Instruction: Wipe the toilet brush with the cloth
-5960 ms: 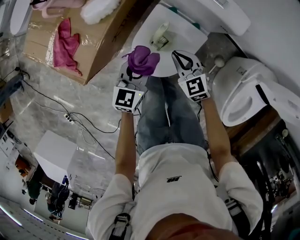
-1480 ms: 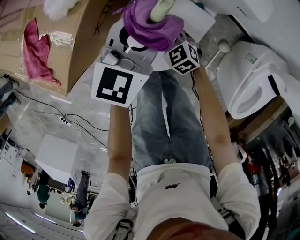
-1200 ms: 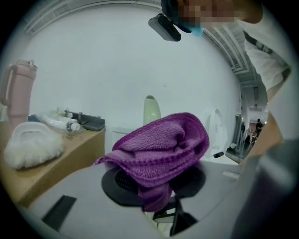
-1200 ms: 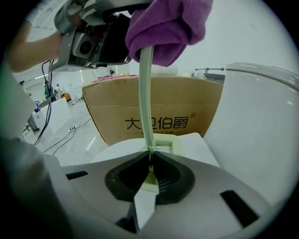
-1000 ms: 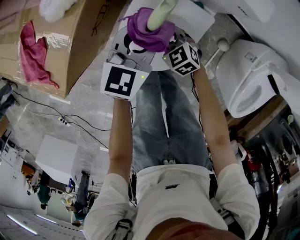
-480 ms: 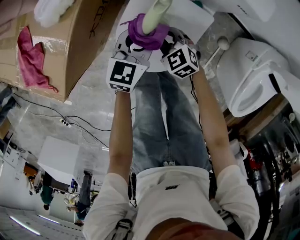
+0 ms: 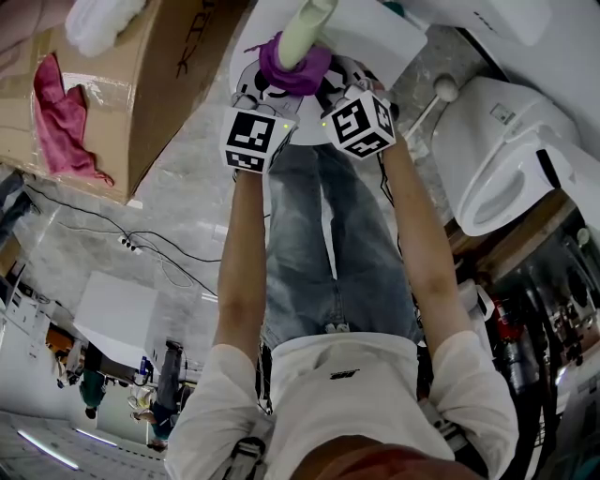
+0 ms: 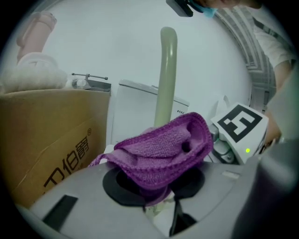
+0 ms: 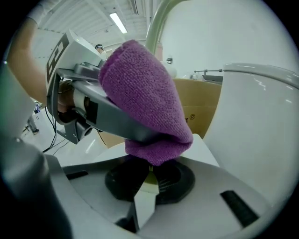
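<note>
The toilet brush's pale green handle (image 7: 302,28) stands upright between both grippers. A purple cloth (image 7: 295,70) is wrapped around it low down. My left gripper (image 7: 281,86) is shut on the cloth (image 8: 163,149), squeezing it around the handle (image 8: 166,79). Just below the cloth (image 9: 145,102), my right gripper (image 9: 150,179) is shut on the handle's lower part, which shows as a pale sliver between the pads. The two grippers nearly touch. The brush head is hidden.
A cardboard box (image 7: 141,84) at the left carries a pink cloth (image 7: 61,112) and a white fluffy thing (image 7: 108,19). A white toilet (image 7: 506,159) stands at the right, a white round stand (image 7: 375,37) ahead. Cables (image 7: 141,239) lie on the floor.
My left gripper has slid the cloth down the handle toward the right gripper, so more bare handle shows above the cloth. The right gripper has stayed still.
</note>
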{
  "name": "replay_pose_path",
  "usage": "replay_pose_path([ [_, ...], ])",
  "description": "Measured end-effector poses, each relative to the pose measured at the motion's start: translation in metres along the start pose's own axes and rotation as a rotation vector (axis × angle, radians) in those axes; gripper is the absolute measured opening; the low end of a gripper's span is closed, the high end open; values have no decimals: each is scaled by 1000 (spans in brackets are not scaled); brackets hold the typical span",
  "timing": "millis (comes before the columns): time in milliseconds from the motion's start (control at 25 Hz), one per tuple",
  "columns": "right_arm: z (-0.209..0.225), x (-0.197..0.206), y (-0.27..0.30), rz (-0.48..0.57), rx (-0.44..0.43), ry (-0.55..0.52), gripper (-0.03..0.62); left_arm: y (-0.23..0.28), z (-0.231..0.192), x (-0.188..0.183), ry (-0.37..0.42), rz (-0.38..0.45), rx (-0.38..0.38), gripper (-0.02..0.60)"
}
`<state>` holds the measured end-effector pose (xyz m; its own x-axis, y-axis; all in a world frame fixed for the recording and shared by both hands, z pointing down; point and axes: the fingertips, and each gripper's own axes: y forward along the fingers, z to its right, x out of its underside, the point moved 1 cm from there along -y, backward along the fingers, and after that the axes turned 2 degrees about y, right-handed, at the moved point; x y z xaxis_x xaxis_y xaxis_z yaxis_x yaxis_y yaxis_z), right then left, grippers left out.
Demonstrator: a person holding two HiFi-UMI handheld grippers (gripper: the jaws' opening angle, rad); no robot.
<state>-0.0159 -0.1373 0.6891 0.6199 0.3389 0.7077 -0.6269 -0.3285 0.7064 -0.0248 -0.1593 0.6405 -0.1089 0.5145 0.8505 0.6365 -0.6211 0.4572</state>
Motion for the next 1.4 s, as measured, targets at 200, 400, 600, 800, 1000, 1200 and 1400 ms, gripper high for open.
replay_pose_path([
  [200,0,1,1,-7,-3,-7,23,0,0,1,15,-35,-10,126],
  [400,2,4,-2,-14,-4,-8,25,-6,6,-12,21,-22,-12,127],
  [600,1,4,-1,-19,-4,-6,23,-19,9,-38,37,23,-3,129],
  [800,2,4,-1,-23,-3,-7,25,-30,12,-69,47,74,2,132],
  [1000,2,3,-2,-31,-2,-4,25,-43,15,-105,48,123,16,135],
  [1200,2,2,-1,-37,-3,-2,25,-50,17,-136,61,154,32,147],
  [1400,3,2,-1,-41,0,-1,25,-58,18,-163,33,211,36,171],
])
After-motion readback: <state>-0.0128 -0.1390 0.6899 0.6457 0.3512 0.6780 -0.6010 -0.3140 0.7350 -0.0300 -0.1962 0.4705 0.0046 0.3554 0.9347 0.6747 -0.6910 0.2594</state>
